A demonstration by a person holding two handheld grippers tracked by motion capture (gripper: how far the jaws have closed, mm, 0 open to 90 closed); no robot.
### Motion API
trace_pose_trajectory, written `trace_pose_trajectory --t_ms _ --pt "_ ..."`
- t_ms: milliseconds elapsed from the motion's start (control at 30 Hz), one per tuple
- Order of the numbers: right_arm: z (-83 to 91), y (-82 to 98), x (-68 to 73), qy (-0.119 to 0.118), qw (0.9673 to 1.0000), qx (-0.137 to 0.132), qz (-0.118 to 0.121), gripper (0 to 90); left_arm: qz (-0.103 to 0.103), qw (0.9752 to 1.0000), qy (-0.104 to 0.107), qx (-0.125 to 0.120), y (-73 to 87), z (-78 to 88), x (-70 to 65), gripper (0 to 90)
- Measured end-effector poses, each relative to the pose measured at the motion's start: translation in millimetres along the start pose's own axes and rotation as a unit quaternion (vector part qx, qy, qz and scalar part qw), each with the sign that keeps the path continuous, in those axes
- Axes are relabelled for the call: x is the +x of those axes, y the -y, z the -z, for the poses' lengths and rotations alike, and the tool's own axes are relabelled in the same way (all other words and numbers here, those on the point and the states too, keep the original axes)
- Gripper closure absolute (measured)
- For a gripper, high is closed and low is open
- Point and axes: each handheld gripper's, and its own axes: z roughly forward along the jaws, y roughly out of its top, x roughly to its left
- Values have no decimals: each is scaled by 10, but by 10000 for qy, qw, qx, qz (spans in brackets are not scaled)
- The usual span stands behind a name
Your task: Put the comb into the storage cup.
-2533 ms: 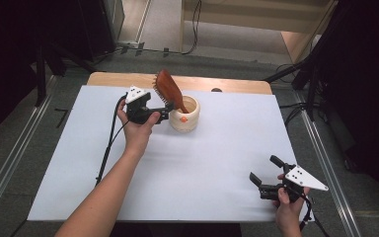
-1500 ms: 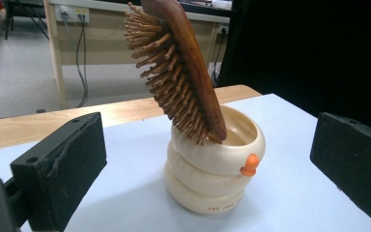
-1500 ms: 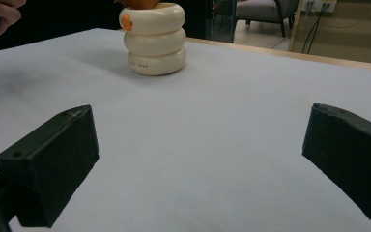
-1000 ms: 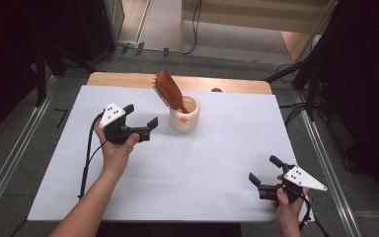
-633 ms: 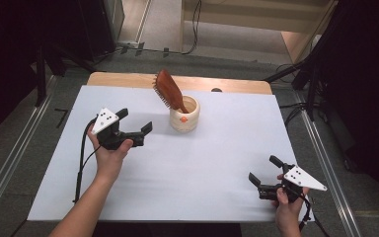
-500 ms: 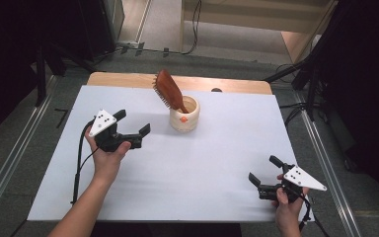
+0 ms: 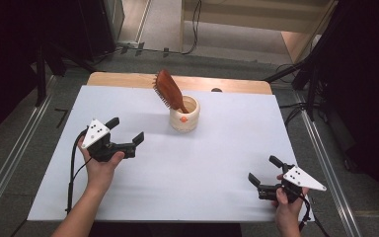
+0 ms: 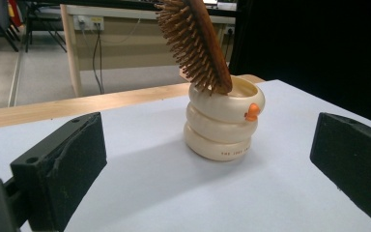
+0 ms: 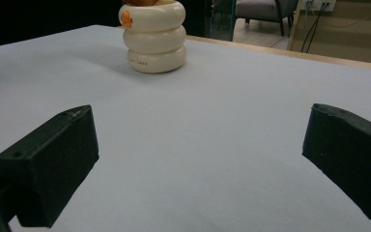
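Right gripper (image 7: 265, 174): near right corner of the white table (image 7: 227, 163), held low by the right hand (image 7: 288, 207), jaws spread wide with nothing between them. Position unchanged across the earlier frames.

Left gripper (image 7: 126, 131): left side of the table, in the left hand (image 7: 100, 165), jaws released and empty. 2.5 s ago it was right at the holder, beside the brush; since then it has drawn back toward the person and to the left, and now sits well apart from the holder, jaws pointing toward it.

Cream ringed holder (image 7: 184, 114): far centre of the table, upright, small orange knob on its front. In the left gripper view it appears between the two jaws, farther off (image 8: 222, 123). Same place as before.

Wooden hairbrush (image 7: 170, 91): handle down inside the holder, head leaning left and away, bristles (image 8: 186, 36) on the left. Untouched by either gripper.
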Motion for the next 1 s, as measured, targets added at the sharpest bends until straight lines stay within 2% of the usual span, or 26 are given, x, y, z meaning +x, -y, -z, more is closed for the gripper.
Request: trace_pose_trajectory --t_ms 600,1000 --pt "-1 -1 6 12 10000 34 29 0 -94 9998 -148 28 177 293 56 0" --pt "-3 0 10 28 10000 33 34 0 -114 9998 -175 16 258 463 79 0"
